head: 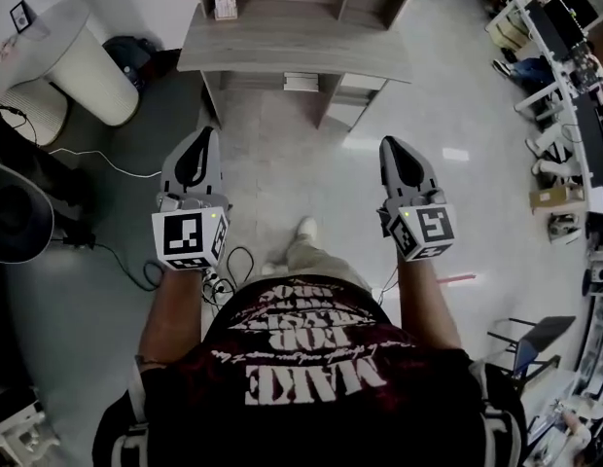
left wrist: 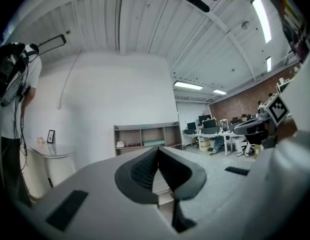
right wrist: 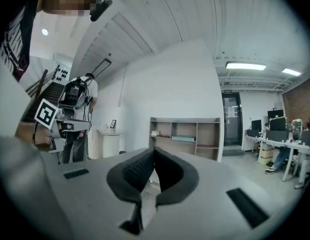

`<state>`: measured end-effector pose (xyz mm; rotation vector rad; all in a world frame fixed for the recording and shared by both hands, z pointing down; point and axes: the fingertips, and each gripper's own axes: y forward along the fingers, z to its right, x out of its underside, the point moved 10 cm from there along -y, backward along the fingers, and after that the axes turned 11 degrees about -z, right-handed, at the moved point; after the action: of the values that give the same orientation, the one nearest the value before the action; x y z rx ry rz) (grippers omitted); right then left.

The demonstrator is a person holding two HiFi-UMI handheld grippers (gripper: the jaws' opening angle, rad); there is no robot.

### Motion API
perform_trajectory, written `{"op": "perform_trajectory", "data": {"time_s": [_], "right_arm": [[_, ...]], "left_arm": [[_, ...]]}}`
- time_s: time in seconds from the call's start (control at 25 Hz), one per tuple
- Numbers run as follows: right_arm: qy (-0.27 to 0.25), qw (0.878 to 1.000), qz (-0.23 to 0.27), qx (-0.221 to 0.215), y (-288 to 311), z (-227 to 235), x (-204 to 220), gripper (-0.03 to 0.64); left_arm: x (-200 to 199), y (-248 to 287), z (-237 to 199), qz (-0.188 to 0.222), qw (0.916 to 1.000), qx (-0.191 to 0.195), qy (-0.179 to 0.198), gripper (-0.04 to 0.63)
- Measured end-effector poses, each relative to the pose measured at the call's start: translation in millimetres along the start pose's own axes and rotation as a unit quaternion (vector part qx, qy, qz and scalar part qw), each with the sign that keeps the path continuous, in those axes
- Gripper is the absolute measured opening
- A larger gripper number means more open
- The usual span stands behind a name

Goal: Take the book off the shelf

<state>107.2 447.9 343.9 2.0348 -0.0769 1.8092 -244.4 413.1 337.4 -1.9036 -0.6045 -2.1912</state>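
A low wooden shelf (head: 282, 42) stands against the wall a few steps ahead of me. A teal book (left wrist: 154, 142) lies flat in its middle compartment, and it also shows in the right gripper view as the teal book (right wrist: 184, 138). My left gripper (head: 205, 131) is held level over the floor, shut with nothing between its pads, well short of the shelf (left wrist: 145, 130). My right gripper (head: 390, 143) is level beside it, also shut and holding nothing. In both gripper views the left gripper (left wrist: 157, 149) and right gripper (right wrist: 154, 151) show pads pressed together, pointing at the shelf (right wrist: 185, 120).
A white round side table (head: 83, 61) stands left of the shelf. Cables (head: 136, 261) trail on the floor at the left beside dark equipment (head: 15, 212). Desks with people (head: 564, 66) line the right side. A person with a backpack (right wrist: 77, 104) stands at the left.
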Motion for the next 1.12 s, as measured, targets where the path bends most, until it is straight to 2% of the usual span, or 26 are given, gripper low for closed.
{"op": "perform_trajectory", "data": {"time_s": [0.24,0.28,0.36,0.48,0.6,0.88,1.12], "right_arm": [[0.013,1.000,0.008,0.009,-5.1,0.5,6.2,0.007],[0.013,1.000,0.008,0.006,-3.4,0.6,7.2,0.026],[0.013,1.000,0.007,-0.001,2.2,2.9,9.4,0.087],[0.015,1.000,0.004,-0.005,14.6,11.8,11.2,0.113],[0.022,1.000,0.005,-0.004,33.5,24.1,10.0,0.141],[0.026,1.000,0.001,-0.016,96.7,62.1,2.3,0.187],[0.027,0.999,-0.007,-0.018,140.6,97.8,-1.8,0.201]], "left_arm": [[16.3,-0.7,-10.5,-0.026,0.9990,-0.010,-0.035,0.012],[18.6,1.4,-12.0,-0.027,0.9988,-0.012,-0.039,0.024],[21.2,7.7,-14.6,-0.027,0.9985,-0.018,-0.043,0.073],[19.5,22.6,-18.8,-0.026,0.9983,-0.016,-0.049,0.157],[16.9,44.1,-23.4,-0.031,0.9983,-0.008,-0.048,0.193],[4.6,110.1,-28.7,-0.043,0.9982,0.003,-0.041,0.206],[1.6,173.5,-24.9,-0.051,0.9979,0.017,-0.036,0.206]]}}
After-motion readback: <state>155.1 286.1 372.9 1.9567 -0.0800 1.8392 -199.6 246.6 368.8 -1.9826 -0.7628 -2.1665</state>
